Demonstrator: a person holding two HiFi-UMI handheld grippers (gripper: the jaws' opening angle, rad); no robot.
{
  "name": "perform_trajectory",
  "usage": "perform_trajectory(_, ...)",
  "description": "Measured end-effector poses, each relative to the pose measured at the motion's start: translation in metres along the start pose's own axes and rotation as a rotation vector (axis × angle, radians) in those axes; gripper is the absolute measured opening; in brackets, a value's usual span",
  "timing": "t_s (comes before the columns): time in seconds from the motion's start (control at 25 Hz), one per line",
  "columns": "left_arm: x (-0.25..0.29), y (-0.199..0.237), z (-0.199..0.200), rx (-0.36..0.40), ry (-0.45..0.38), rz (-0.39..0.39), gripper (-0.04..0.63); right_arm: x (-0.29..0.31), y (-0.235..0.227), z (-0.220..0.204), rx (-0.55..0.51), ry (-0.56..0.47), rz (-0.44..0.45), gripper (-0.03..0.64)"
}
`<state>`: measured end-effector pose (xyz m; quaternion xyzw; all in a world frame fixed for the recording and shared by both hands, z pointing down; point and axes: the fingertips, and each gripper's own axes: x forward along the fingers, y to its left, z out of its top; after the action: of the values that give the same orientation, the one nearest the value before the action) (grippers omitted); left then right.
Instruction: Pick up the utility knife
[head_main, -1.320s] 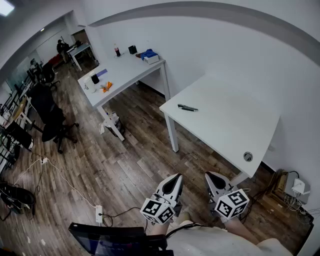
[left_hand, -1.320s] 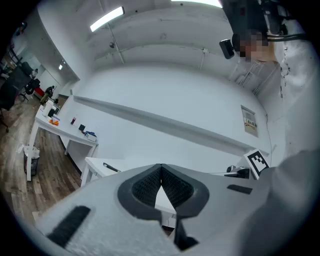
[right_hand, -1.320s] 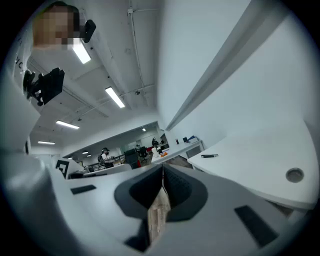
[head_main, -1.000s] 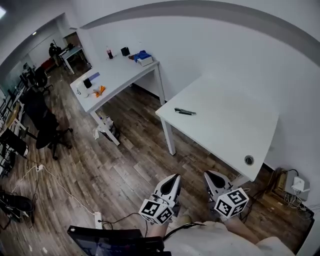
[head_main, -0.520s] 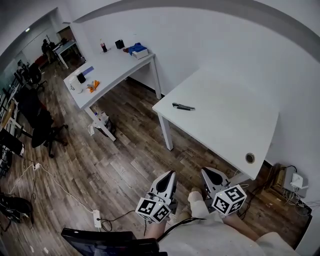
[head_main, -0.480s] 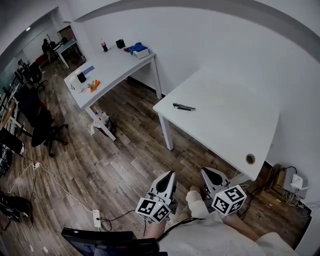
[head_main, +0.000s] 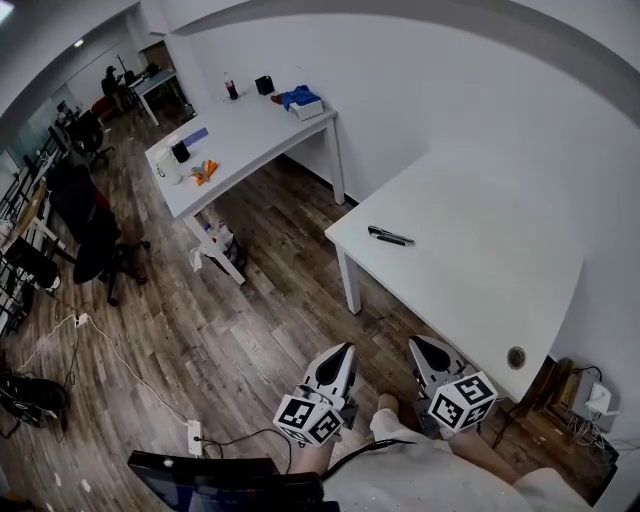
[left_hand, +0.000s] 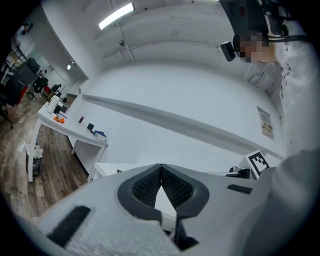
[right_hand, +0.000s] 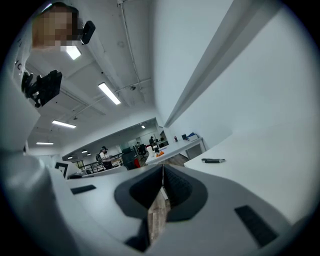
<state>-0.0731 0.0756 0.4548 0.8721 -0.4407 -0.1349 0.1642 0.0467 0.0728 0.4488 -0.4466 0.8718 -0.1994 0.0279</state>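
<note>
One large white rectangular table (head_main: 480, 270) serves as landmark. My left gripper (head_main: 343, 349) and right gripper (head_main: 419, 346) hang side by side off its near edge, each with jaws pressed together, gripping nothing. Slim dark utility knife (head_main: 390, 236) lies flat on the table near its left corner, well apart from me.

Head view steeply downward; both gripper views level; white table (head_main: 480, 262) in all.
</note>
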Motion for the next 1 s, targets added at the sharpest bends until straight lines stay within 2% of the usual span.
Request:
perform_trajectory(0.16,0.033,0.019,0.013,0.009,-0.028,0.011,0.006,0.031,-0.017,0.018,-0.026,0.001,0.028,0.008)
perform_trajectory(0.44,0.081,0.032,0.016,0.016,-0.014,-0.005,0.007,0.072,-0.044,0.034,-0.033,0.028,0.066,0.008)
perform_trajectory(0.8,0.113,0.05,0.017,0.021,-0.019,0.039,0.007,0.099,-0.073,0.034,-0.009,0.059,0.098,0.008)
perform_trajectory(1.0,0.114,0.054,0.004,0.017,0.013,0.063,0.006,0.107,-0.079,0.032,0.008,0.07,0.116,0.008)
